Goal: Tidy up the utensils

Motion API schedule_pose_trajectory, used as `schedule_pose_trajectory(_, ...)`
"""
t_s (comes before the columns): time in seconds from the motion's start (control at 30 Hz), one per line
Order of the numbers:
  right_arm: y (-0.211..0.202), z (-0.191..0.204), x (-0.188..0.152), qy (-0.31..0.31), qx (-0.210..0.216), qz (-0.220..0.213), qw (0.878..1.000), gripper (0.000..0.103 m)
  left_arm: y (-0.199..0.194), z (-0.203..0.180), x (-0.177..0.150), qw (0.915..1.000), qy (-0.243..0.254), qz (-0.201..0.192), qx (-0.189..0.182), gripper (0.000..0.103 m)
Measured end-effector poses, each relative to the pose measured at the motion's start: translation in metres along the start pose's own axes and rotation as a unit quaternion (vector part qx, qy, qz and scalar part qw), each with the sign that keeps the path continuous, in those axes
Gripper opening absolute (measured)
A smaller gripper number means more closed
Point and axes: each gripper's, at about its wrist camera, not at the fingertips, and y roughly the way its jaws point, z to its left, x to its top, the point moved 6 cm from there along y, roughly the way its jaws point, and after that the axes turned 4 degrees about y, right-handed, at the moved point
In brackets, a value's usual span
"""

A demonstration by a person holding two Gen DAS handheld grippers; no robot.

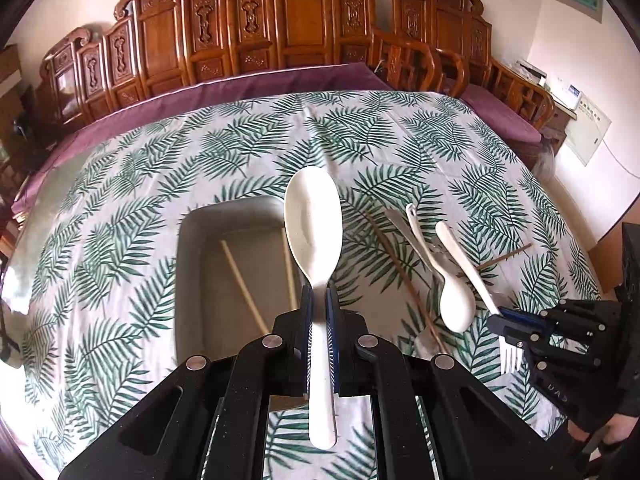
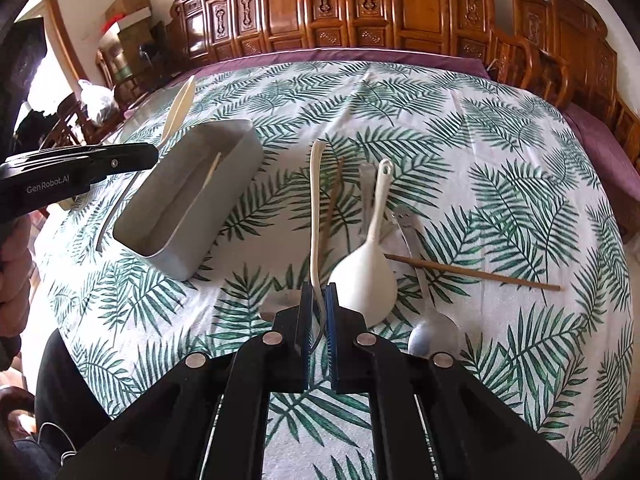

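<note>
My left gripper is shut on a large white rice paddle and holds it above the grey tray, which contains two light chopsticks. My right gripper is shut on a white-handled fork, near its tines; the fork also shows in the left wrist view. A white ladle, a metal spoon, a dark chopstick and another metal utensil lie on the leaf-print cloth. The tray stands to the left in the right wrist view.
The round table has a leaf-print cloth over a purple one. Carved wooden chairs ring the far side. A second dark chopstick lies beside the tray. Boxes stand at the back left.
</note>
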Motion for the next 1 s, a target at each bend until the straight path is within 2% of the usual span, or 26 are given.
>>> schedule_pose_trajectory(0.57,0.01,0.046,0.018,-0.037,0.015,0.006,0.999,0.008,0.022,0.055,-0.011,0.999,-0.045,0.004,0.001,0.006)
schedule_pose_trajectory(0.93,0.018,0.069,0.035,-0.046,0.019,0.005,0.999,0.008,0.034,0.075,-0.011,0.9978,-0.066,0.005,-0.008,0.006)
schedule_pose_trajectory(1.0,0.02,0.075,0.038,-0.049,0.02,0.005,0.999,0.008,0.033,0.078,-0.013,0.9975,-0.069,0.006,-0.01,0.009)
